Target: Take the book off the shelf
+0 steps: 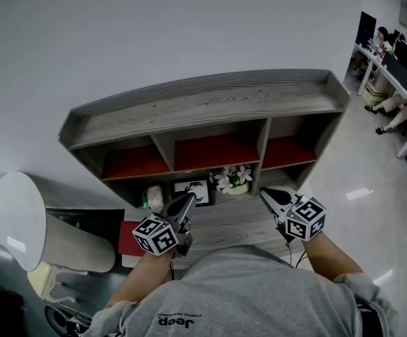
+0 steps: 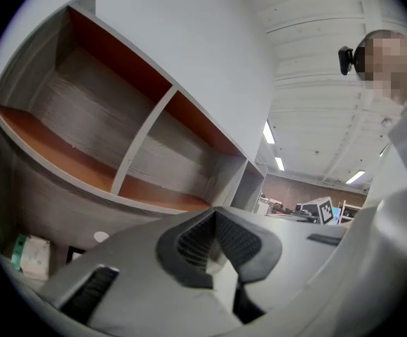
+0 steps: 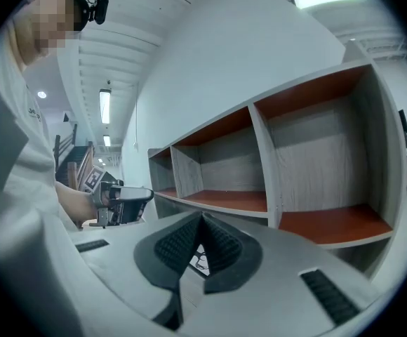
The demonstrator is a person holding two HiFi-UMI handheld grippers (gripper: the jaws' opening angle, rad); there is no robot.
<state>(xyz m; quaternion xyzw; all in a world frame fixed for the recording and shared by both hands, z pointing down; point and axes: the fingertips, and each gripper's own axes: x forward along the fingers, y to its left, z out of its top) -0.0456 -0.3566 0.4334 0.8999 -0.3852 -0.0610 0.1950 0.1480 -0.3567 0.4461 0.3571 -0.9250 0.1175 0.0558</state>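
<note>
Shelf unit (image 1: 203, 107): grey wood grain, with a row of three red-lined compartments and a lower open bay above a grey surface (image 1: 224, 223).

Lower bay, left to right: a small pale box (image 1: 154, 195), a framed picture (image 1: 193, 190) and a pot of white flowers (image 1: 233, 179). All three stand at the back, close together.

Task item: what reads as the book (image 1: 128, 239), a flat red item, lies at the left end of the surface. It is below and outside the compartments and partly hidden behind the left unit's marker cube. Neither hand-held gripper touches it.

Left hand-held gripper (image 1: 189, 196): held roughly level in front of the lower bay and pointing toward the framed picture. In its own view the jaws are clenched tip to tip with nothing between them (image 2: 215, 213). The pale box shows at the lower left of that view (image 2: 35, 255).

Right hand-held gripper (image 1: 263, 192): held to the right of the flowers, well apart from the left unit. Its own view shows the jaws pressed together at the tips and empty (image 3: 203, 217), with the compartments beyond. The left unit is visible in that view, off to the side (image 3: 123, 202).

Surroundings: a white round table top (image 1: 14, 220) stands to the left. Office desks (image 1: 393, 55) with seated people are at the far right.
</note>
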